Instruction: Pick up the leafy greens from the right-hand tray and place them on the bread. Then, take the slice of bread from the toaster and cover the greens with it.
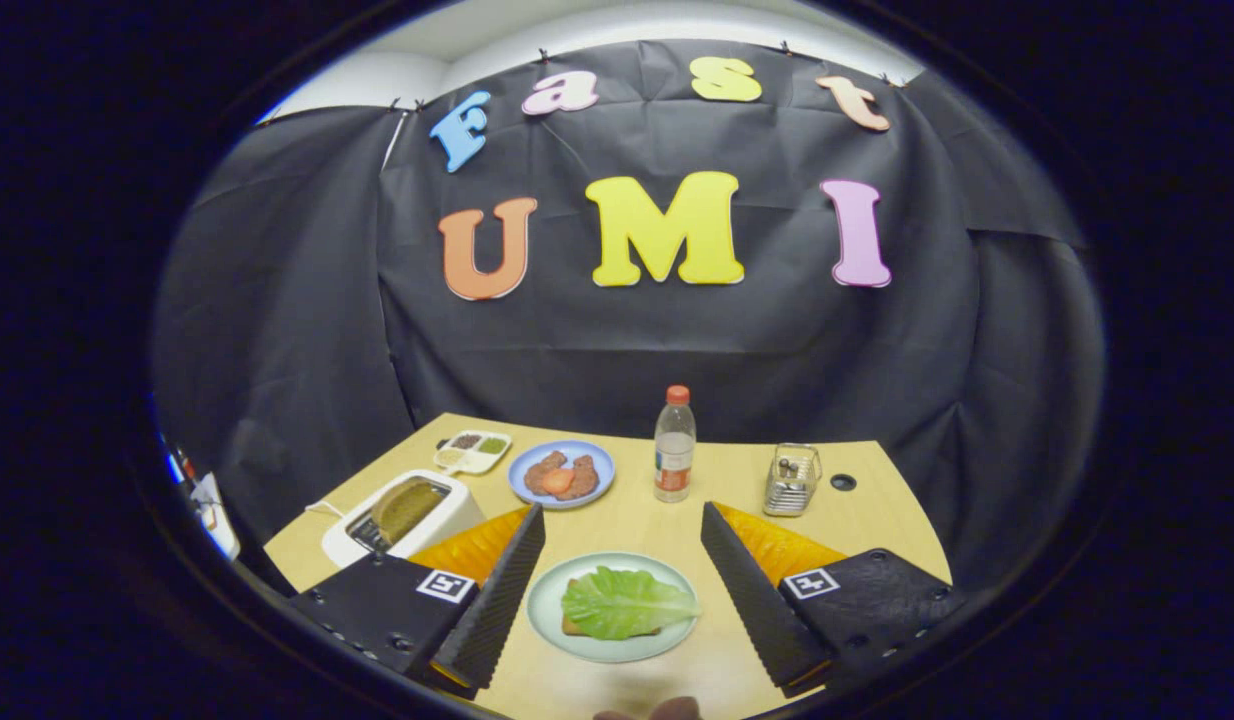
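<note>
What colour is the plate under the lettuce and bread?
Pale green, in the gripper view: the plate lies between the open jaws of the gripper, holding the lettuce.

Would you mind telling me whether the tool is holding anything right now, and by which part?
Nothing is held. The tool is open, its fingers apart on either side of the plate with the leafy greens.

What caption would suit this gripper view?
Open gripper over plate, leafy greens on bread; toaster slice waits.
</note>
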